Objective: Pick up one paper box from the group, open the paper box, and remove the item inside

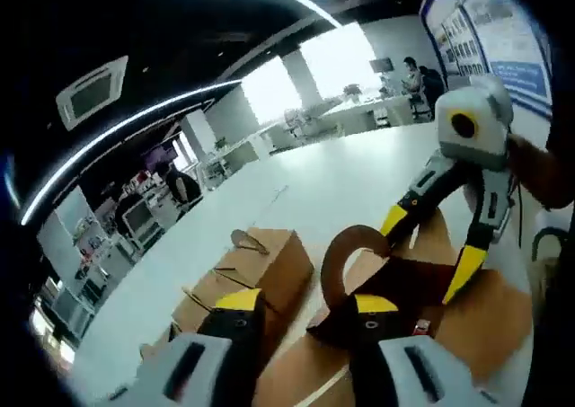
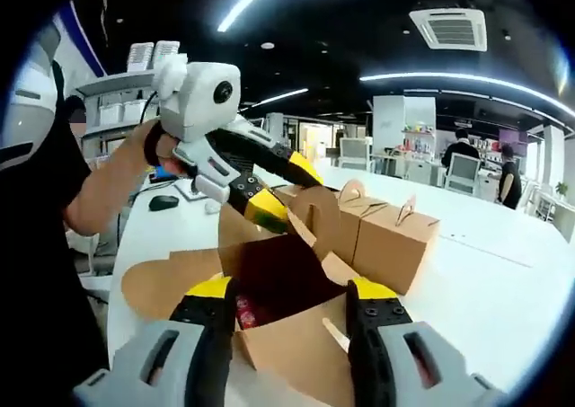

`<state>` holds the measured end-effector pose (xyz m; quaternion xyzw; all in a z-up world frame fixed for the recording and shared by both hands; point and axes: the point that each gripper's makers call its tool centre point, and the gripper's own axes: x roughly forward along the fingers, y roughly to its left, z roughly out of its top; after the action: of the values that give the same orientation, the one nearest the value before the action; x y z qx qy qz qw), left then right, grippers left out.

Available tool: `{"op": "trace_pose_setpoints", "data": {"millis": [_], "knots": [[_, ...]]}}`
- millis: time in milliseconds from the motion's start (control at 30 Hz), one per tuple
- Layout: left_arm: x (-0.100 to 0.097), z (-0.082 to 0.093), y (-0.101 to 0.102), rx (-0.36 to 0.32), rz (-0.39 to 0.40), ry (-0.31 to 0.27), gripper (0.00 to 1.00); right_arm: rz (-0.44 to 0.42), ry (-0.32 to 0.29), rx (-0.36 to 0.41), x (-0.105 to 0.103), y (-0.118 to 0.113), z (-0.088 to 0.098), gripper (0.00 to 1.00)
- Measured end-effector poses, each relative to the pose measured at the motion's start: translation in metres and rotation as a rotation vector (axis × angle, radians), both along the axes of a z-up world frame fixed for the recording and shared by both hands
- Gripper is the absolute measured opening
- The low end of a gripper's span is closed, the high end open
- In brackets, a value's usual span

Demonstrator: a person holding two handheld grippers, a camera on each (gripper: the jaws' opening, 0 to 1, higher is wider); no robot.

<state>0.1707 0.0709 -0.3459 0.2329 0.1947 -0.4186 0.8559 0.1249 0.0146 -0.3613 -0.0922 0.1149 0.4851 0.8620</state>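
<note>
An open brown paper box (image 2: 305,344) lies on the white table (image 2: 485,281) with its flaps spread and a dark red inside. Something red (image 2: 244,315) shows low in it. My right gripper (image 2: 292,290) is open, with its jaws to either side of the box's near wall. My left gripper (image 2: 286,189) reaches in from the left, open, with its yellow tips around the box's handle flap (image 2: 316,216). In the left gripper view, the curved handle flap (image 1: 344,250) stands between the jaws of my left gripper (image 1: 305,306), and my right gripper (image 1: 431,243) hangs open over the open box (image 1: 490,322).
Two closed brown boxes (image 2: 395,236) with handle tops stand just behind the open one, also seen as closed boxes (image 1: 269,268) in the left gripper view. A dark mouse (image 2: 163,202) lies on the table at left. A person's arm (image 2: 99,196) holds the left gripper. Desks and people fill the background.
</note>
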Motion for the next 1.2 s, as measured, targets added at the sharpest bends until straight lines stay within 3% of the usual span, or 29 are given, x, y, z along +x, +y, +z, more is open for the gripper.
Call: {"op": "trace_pose_setpoints", "data": {"millis": [100,167,267,400,433,533,633,733,867,900,1000,1100,1200], "knots": [[-0.005,-0.026,0.0,0.007,-0.022,0.108,0.36,-0.036,0.002,-0.025,0.0,-0.002,0.0,0.5],[-0.005,-0.034,-0.001,0.017,-0.03,0.106,0.36,-0.052,-0.003,-0.033,-0.002,-0.002,0.0,0.5],[0.0,-0.028,-0.005,-0.01,-0.066,0.086,0.35,-0.056,0.001,-0.027,-0.002,-0.004,-0.001,0.49],[0.002,-0.029,-0.011,-0.16,-0.105,0.192,0.35,-0.066,0.008,-0.027,-0.003,-0.006,0.0,0.48],[0.002,-0.027,-0.01,-0.183,-0.117,0.193,0.33,-0.074,0.01,-0.03,-0.004,-0.007,0.0,0.48],[0.003,-0.026,-0.007,-0.179,-0.114,0.182,0.31,-0.1,0.005,-0.04,-0.008,-0.012,0.0,0.45],[0.005,-0.026,-0.008,-0.189,-0.099,0.185,0.28,-0.135,0.027,-0.012,-0.008,-0.018,-0.002,0.36],[0.011,-0.022,-0.003,-0.212,-0.06,0.2,0.18,-0.147,0.04,0.014,-0.006,-0.02,-0.003,0.33],[0.014,-0.019,-0.001,-0.311,0.03,0.307,0.1,-0.117,0.037,0.002,-0.007,-0.017,-0.003,0.3],[0.02,-0.021,0.003,-0.352,0.084,0.353,0.09,-0.069,0.009,-0.029,-0.011,-0.012,-0.001,0.29],[0.015,-0.017,-0.002,-0.423,0.085,0.414,0.09,-0.023,0.012,-0.043,-0.015,-0.006,-0.002,0.22],[0.011,-0.004,-0.01,-0.52,0.035,0.445,0.1,0.001,0.012,-0.042,-0.014,-0.002,-0.002,0.21],[0.021,0.022,-0.01,-0.741,0.08,0.543,0.11,0.027,0.02,-0.036,-0.014,0.001,-0.002,0.21]]}}
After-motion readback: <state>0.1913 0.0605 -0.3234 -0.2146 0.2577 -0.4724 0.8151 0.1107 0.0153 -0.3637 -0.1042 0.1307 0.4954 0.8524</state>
